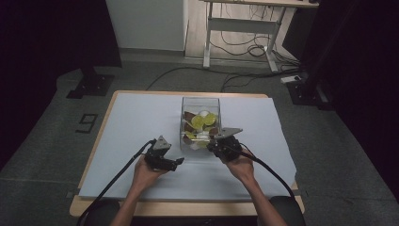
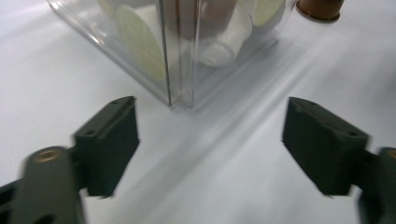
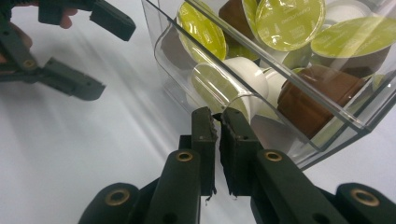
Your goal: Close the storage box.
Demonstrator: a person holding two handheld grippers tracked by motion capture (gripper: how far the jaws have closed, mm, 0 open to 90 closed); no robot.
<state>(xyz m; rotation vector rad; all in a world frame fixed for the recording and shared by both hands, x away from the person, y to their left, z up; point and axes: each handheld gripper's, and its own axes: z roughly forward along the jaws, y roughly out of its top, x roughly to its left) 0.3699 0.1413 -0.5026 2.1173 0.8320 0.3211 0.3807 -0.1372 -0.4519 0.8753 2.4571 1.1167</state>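
Right claw point(image 3: 217, 122) pinches the near rim of the clear box point(image 1: 200, 101), tilting it; left claw point(image 2: 210, 144) gapes wide and empty beside its corner on bare white table point(image 1: 136, 117). Box holds green-lidded, white and brown capsules point(image 3: 289, 21), mid-table

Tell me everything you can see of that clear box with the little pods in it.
The clear box looks like thin transparent plastic, square-walled and open-topped. It sits on the pale sheet covering the table, near the middle. Inside lie coffee pods, jumbled: lime-green lids, white and brown cups. The right hand-held gripper, jaws shut, pinches its near wall at the rim.
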